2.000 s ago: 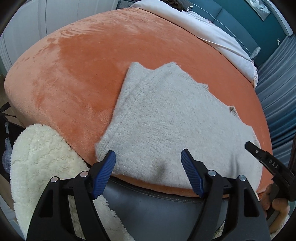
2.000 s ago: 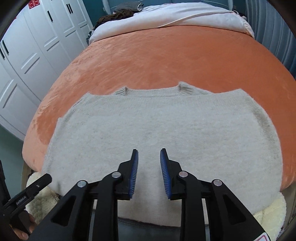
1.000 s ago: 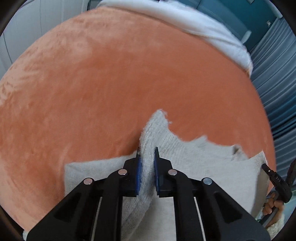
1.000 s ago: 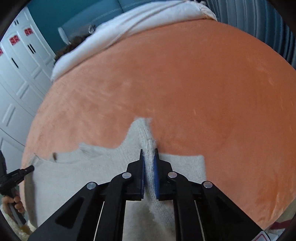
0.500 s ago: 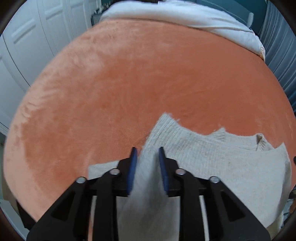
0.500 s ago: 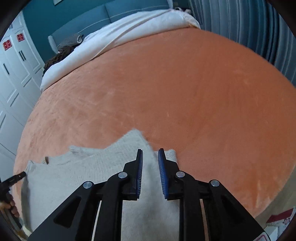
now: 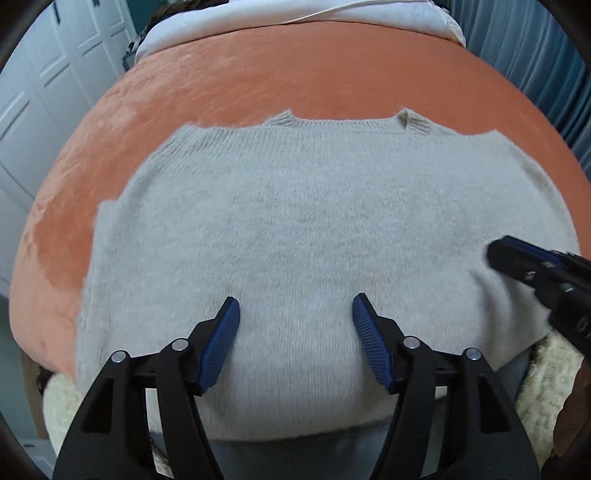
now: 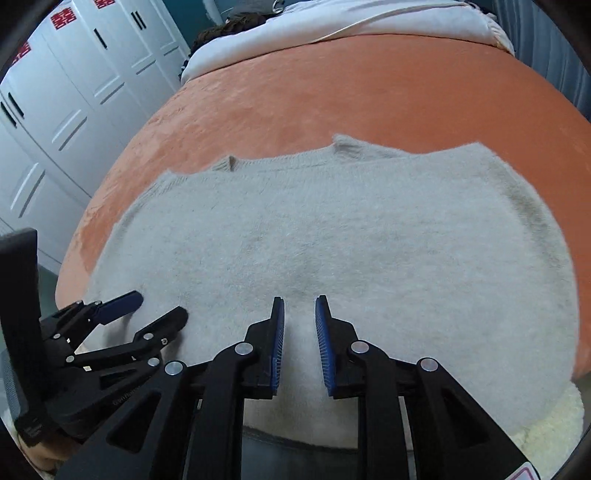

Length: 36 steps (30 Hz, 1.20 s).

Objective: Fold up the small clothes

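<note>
A pale grey knit sweater (image 7: 314,229) lies flat on the orange blanket (image 7: 295,66), neckline at the far side, near part hanging over the bed's front edge. It also shows in the right wrist view (image 8: 351,236). My left gripper (image 7: 295,306) is open wide and empty, just above the sweater's near part. It also shows at the left of the right wrist view (image 8: 159,306). My right gripper (image 8: 299,310) is open with a narrow gap, empty, over the sweater's near part. Its tip shows at the right of the left wrist view (image 7: 517,254).
The orange blanket (image 8: 369,85) covers a bed. A white duvet (image 8: 351,22) lies at the far end. White wardrobe doors (image 8: 55,92) stand at the left, blue curtains (image 7: 535,44) at the right. A cream fleece (image 7: 543,387) lies below the bed's front edge.
Both grippers let go of the sweater's far corners and drew back to the near edge. The left gripper opened wide. The sweater now lies spread flat.
</note>
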Available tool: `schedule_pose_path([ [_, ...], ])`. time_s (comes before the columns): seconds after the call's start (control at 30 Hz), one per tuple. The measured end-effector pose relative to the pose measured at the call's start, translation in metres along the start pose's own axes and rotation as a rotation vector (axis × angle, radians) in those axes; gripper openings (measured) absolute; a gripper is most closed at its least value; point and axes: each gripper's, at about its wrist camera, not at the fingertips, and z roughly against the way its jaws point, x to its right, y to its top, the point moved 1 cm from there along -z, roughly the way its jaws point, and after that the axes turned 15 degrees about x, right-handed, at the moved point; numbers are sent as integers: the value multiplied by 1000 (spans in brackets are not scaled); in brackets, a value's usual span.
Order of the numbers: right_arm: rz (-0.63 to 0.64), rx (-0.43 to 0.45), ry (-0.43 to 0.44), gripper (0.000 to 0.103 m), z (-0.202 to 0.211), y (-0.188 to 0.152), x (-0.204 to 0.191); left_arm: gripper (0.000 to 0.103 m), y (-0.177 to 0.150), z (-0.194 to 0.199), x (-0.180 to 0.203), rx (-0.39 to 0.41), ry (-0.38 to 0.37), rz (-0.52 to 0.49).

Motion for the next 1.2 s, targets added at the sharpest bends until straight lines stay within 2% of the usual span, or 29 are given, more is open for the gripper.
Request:
schedule_pose_path([
  [0.07, -27, -24, -35, 21, 4, -12, 19, 64, -3, 1, -7, -4, -3, 39],
  [0.13, -29, -78, -81, 14, -6, -34, 31, 64, -9, 2, -7, 2, 7, 40],
  [0.2, -81, -61, -71, 12, 8, -42, 38, 64, -12, 7, -5, 8, 19, 21],
  [0.27, -78, 2, -92, 15, 33, -37, 41, 64, -16, 18, -6, 23, 28, 18],
  [0.37, -69, 69, -186, 16, 53, -36, 56, 65, -27, 27, -19, 16, 43, 44],
  [0.47, -104, 7, -348, 17, 41, -48, 94, 66, -42, 23, -30, -23, 65, 85],
  [0.5, -135, -31, -364, 14, 34, -54, 106, 67, -46, 22, -34, -29, 59, 105],
  [0.57, -265, -34, -311, 12, 38, -57, 122, 68, -47, 22, -34, -24, 62, 97],
  [0.63, -259, 26, -333, 15, 52, -48, 121, 69, -48, 25, -31, -20, 70, 76],
  [0.67, -237, 39, -359, 19, 55, -47, 121, 69, -49, 26, -31, -18, 74, 75],
  [0.7, -219, 35, -376, 20, 55, -47, 122, 71, -50, 25, -31, -19, 74, 78],
  [0.8, -225, -87, -352, 22, 33, -61, 131, 71, -53, 25, -31, -19, 80, 84],
  [0.87, -242, -67, -365, 21, 42, -59, 130, 71, -53, 31, -34, -11, 78, 94],
  [0.97, -240, 8, -355, 25, 64, -52, 117, 75, -53, 48, -50, 23, 98, 162],
  [1.07, -224, 40, -273, 27, 75, -51, 87, 77, -57, 58, -80, 46, 120, 296],
  [1.2, -89, 41, -158, 27, 57, -34, 26, 77, -65, 53, -110, 26, 146, 416],
])
